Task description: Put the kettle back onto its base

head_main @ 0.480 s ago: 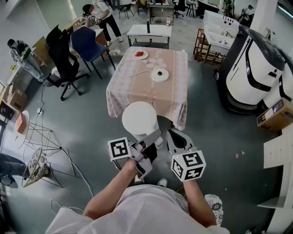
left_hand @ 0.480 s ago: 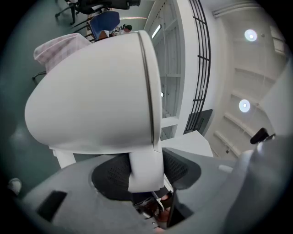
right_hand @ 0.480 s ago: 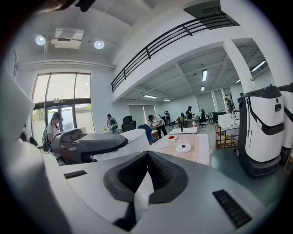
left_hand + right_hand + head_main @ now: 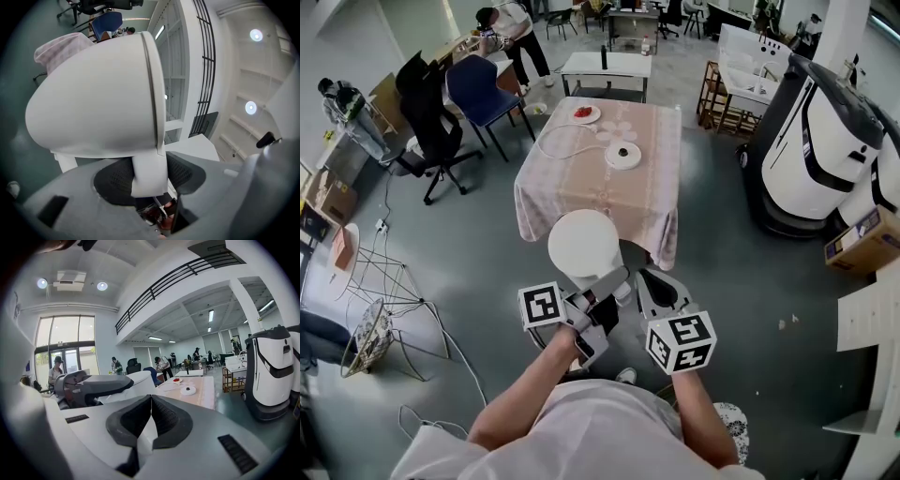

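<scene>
Around the tabletop (image 4: 581,192), which is wearing a pink cloth that is hanging down over its edges, other furniture is crowding in. A blue chair (image 4: 483,84) and a black office chair (image 4: 427,122) are standing off its left side, a large white machine (image 4: 820,141) is standing off its right side, and a small white table (image 4: 605,64) is sitting beyond its far end. A person (image 4: 511,28) is bending over near the tabletop's far left corner.

On the tabletop the round white base (image 4: 622,155) is lying toward the far half, with its white cord (image 4: 540,141) looping out to its left. A plate (image 4: 586,113) is sitting at the far edge, holding something red (too small to identify).

The white kettle (image 4: 584,246) is hanging over the grey floor (image 4: 469,244) just short of the tabletop's near edge. The cloth-covered near half is lying between it and the base. The left hand-held gripper (image 4: 614,281) is clamping the kettle's handle between its pads. The right hand-held gripper (image 4: 661,286) is hovering just beside it, also short of the tabletop, its jaws pressing together on nothing.
</scene>
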Demonstrator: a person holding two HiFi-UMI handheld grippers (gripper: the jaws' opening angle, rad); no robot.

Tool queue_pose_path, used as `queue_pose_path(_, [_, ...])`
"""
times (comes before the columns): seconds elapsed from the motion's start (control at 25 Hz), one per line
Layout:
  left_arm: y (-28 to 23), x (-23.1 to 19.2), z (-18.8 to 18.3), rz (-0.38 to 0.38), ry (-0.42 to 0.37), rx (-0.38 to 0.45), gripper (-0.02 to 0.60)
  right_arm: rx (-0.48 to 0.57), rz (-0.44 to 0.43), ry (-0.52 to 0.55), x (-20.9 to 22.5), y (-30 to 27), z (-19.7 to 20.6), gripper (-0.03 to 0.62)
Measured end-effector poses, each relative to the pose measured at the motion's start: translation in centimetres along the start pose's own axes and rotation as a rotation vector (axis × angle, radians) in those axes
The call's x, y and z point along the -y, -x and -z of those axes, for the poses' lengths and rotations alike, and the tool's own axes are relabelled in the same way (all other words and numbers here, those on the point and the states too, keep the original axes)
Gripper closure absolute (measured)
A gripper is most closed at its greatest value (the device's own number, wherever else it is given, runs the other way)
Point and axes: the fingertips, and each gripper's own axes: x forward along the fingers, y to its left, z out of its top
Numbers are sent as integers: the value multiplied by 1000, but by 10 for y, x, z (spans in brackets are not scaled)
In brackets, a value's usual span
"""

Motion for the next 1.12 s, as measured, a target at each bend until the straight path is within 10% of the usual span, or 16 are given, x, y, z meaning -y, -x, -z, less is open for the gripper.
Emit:
queue_pose_path(0.56, [-17,1,9,1,-11,-13,382,6,9,-15,21,9,8,588])
queue_pose_path(1.12, [-13,-26,-77,6,29,-56,382,-13,70,-20,15,-80,-9,589])
